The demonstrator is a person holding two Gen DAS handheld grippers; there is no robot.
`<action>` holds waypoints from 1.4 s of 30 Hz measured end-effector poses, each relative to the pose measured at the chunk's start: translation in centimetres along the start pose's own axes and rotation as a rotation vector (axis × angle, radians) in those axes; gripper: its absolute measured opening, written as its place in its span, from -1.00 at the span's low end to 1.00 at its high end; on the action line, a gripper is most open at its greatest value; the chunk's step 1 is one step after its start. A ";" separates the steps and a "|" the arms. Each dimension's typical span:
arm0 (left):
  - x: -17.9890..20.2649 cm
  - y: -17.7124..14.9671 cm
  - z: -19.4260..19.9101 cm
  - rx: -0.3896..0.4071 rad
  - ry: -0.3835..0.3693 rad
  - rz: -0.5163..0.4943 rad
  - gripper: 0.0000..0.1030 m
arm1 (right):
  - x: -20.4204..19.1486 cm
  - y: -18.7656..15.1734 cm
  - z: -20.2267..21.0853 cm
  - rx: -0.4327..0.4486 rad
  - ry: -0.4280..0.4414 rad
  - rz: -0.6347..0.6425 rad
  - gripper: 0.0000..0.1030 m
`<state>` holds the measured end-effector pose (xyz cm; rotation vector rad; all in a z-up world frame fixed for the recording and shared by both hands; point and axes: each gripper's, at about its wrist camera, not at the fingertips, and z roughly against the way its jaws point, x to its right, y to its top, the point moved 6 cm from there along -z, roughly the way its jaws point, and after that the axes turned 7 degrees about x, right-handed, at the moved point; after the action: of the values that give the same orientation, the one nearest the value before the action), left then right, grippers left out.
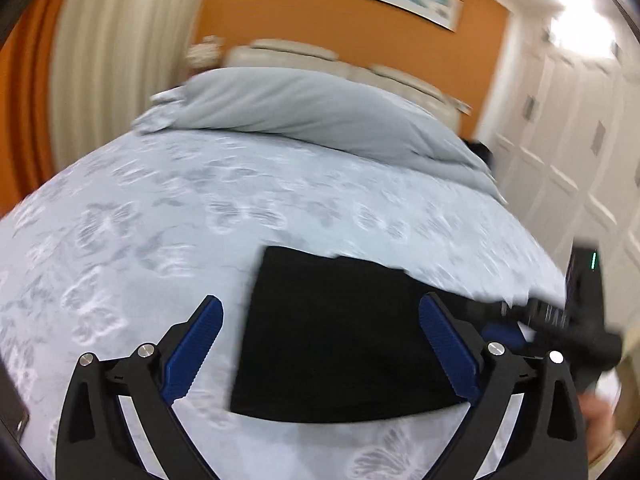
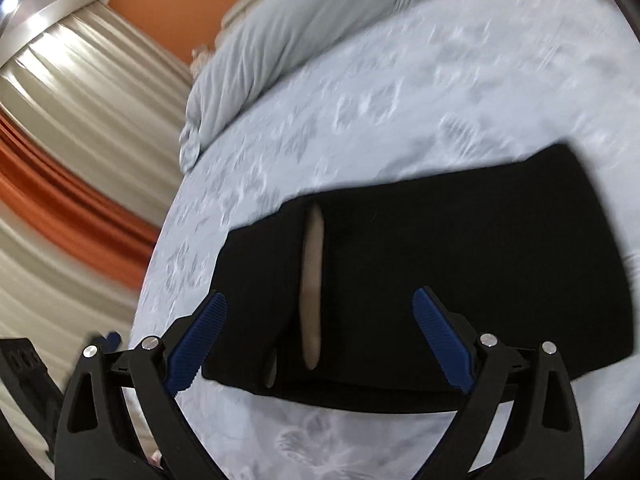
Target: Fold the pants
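black pants (image 2: 440,272), pale floral bedspread (image 1: 200,208), orange wall (image 1: 340,28)

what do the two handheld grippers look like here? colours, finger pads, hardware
Both match. The left gripper and right gripper each have a matte black frame with triangular cut-outs and two angled black fingers. Each finger carries a long blue ribbed pad on its inner face. Round silver pivot bolts sit at the linkage joints. No cables, markings or sleeves are visible.
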<state>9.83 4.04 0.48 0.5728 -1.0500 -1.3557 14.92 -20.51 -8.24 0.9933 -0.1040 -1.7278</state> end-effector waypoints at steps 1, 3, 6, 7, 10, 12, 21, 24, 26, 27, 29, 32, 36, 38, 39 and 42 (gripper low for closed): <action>-1.2 0.4 -0.3 -0.013 0.024 0.028 0.88 | -0.2 -0.5 -0.8 -0.021 0.003 0.002 0.79; -3.0 0.7 -1.1 -0.045 0.088 0.065 0.88 | -1.1 -2.0 -2.9 -0.069 -0.017 0.043 0.79; -4.5 0.9 -1.8 -0.064 0.152 0.076 0.88 | -2.6 -3.5 -4.7 -0.080 -0.055 0.132 0.81; -4.7 0.8 -1.5 -0.067 0.165 0.076 0.88 | -3.3 -3.8 -5.0 -0.073 -0.069 0.167 0.81; -5.0 0.9 -1.5 -0.058 0.224 0.044 0.88 | -4.7 -4.5 -5.5 -0.062 -0.066 0.247 0.34; -4.8 0.9 -1.4 -0.054 0.262 0.013 0.88 | -5.3 -4.9 -5.6 -0.055 -0.067 0.298 -0.09; -3.9 1.1 -1.1 -0.052 0.248 0.041 0.88 | -6.5 1.9 4.2 0.185 0.070 0.260 -0.73; -3.1 0.9 -1.3 -0.056 0.239 0.039 0.88 | -3.3 4.1 8.5 0.286 0.022 0.237 -0.73; -2.2 0.5 -1.6 -0.066 0.234 0.021 0.88 | 0.3 5.0 11.1 0.332 -0.011 0.186 -0.73; -1.8 0.3 -1.8 -0.070 0.231 0.014 0.88 | 1.8 5.3 11.7 0.341 -0.034 0.169 -0.74; -0.8 -0.3 -2.3 -0.084 0.219 -0.005 0.88 | 5.7 5.5 12.5 0.332 -0.113 0.127 -0.74; 1.0 -1.5 -3.3 -0.119 0.179 -0.023 0.88 | 11.6 4.7 11.5 0.244 -0.233 0.081 -0.74; 2.4 -3.1 -4.8 -0.178 0.120 -0.013 0.88 | 13.9 3.6 11.7 0.208 -0.295 0.049 -0.69; 2.6 -4.0 -5.7 -0.221 0.085 0.022 0.88 | 12.9 3.0 12.3 0.205 -0.237 0.086 -0.50; 2.5 -4.3 -6.0 -0.239 0.075 0.041 0.88 | 12.2 2.6 12.1 0.191 -0.210 0.108 -0.34; 2.4 -5.0 -6.4 -0.258 0.069 0.076 0.88 | 11.6 1.9 10.3 0.129 -0.181 0.129 -0.29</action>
<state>12.56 -0.68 -6.08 0.3810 -0.8168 -1.3686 8.85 -34.87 -7.16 0.9011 -0.3930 -1.7052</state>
